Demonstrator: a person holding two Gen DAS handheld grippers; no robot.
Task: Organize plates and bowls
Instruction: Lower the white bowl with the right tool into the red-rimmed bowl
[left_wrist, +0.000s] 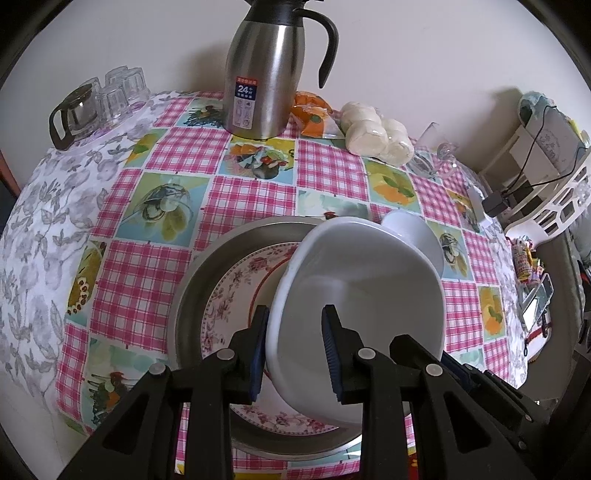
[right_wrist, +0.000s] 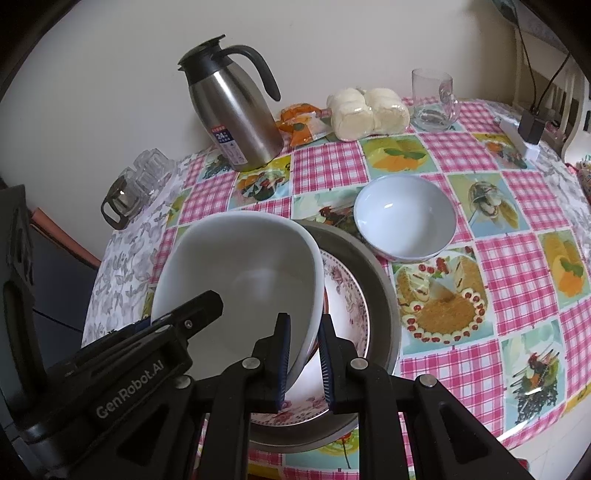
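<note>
- Large white bowl (left_wrist: 354, 306) is clamped at opp. rims by left gripper (left_wrist: 295, 354) & right gripper (right_wrist: 303, 363), tilted over floral plate (left_wrist: 236, 291) in steel basin (left_wrist: 199, 280).
- Uneven release: bowl may be tipped, plate chipped.

We see a steel thermal carafe (right_wrist: 236, 114) by the wall on the checked tablecloth (right_wrist: 517, 273), an orange snack packet (right_wrist: 301, 125) and bagged white buns (right_wrist: 369, 110) beside it, a glass mug (right_wrist: 434, 99) right, upturned glasses (left_wrist: 118, 92) and a glass teapot (left_wrist: 72, 114) left.
</note>
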